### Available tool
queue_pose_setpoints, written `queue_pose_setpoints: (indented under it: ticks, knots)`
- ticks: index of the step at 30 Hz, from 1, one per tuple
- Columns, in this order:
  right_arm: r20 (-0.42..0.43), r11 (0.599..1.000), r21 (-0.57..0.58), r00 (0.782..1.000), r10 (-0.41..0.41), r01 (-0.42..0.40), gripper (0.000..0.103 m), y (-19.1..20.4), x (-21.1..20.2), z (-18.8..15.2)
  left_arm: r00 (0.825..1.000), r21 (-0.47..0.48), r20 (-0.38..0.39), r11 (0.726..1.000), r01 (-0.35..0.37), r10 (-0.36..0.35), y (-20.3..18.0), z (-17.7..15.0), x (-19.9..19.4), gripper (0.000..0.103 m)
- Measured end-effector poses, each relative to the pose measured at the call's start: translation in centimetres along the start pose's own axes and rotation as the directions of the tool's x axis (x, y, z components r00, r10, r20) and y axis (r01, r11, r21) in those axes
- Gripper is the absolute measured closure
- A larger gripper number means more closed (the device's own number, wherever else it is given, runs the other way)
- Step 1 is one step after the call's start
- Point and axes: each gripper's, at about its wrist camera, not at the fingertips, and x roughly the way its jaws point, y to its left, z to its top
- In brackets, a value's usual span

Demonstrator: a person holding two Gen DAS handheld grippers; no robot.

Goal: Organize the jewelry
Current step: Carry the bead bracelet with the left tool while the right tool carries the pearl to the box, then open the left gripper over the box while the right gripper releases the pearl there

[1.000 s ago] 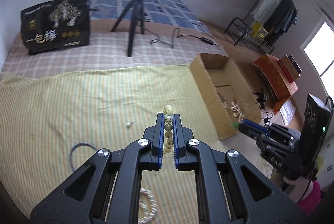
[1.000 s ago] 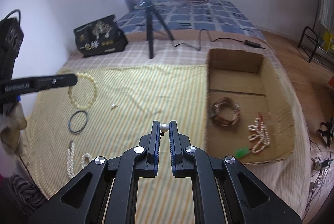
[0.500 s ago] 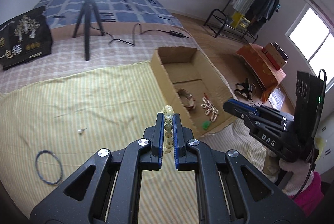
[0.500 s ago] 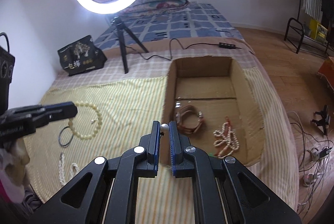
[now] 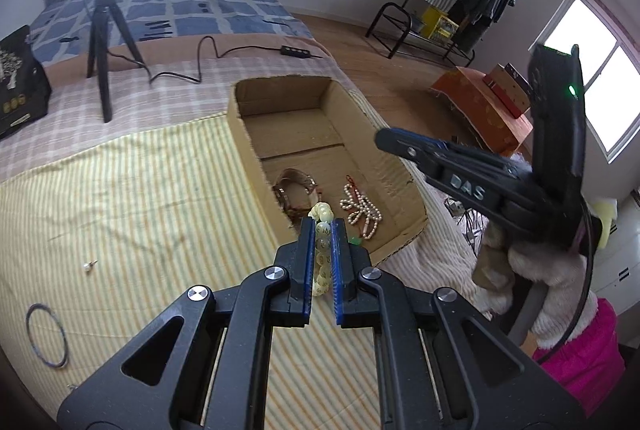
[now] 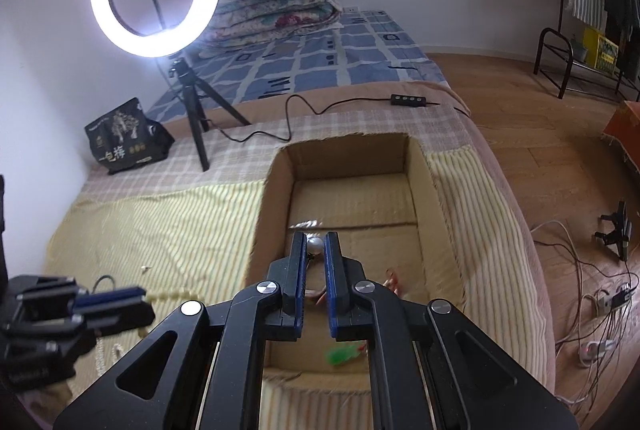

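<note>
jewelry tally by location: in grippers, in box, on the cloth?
In grippers: 2, pale bead bracelet, pearl piece
In cardboard box: 2, brown strap piece, pearl strand
On striped cloth: 2, pearl stud, dark ring
Total: 6

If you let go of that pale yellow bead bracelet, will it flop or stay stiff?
Probably flop: the pale yellow bead bracelet, pinched in the left gripper, is separate round beads in a loop. Once dropped, it likely settles rather than rolling, like the pearl strand heaped inside the cardboard box.
</note>
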Motion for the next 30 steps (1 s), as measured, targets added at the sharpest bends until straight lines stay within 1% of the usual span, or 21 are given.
queue_pose_setpoints:
  ticks: [8,13,20,28,30]
  knots:
    - [-0.004,1.000,0.010,1.000,-0.013,0.013,0.096,-1.6,2.9,1.9,1.000,0.048,-0.015,0.999,-0.023,0.023,-1.3,0.2,2.2,0.098]
    - [0.007,1.000,0.014,1.000,-0.015,0.015,0.096,-2.3,4.0,2.8,0.999,0.086,-0.005,0.995,-0.040,0.041,-2.1,0.4,3.0,0.098]
    - [-0.002,0.999,0.031,1.000,-0.013,0.013,0.096,-2.9,5.5,2.8,0.998,0.135,0.008,0.989,-0.068,0.067,-3.0,0.3,3.8,0.098]
    - [-0.010,0.999,0.035,1.000,-0.025,0.025,0.096,-3.3,5.8,2.6,0.997,0.147,0.007,0.986,-0.073,0.072,-3.2,0.3,4.0,0.097]
    - [-0.011,0.999,0.034,0.999,-0.032,0.032,0.092,-3.4,5.8,2.6,0.997,0.153,0.010,0.985,-0.075,0.074,-3.3,0.2,4.0,0.097]
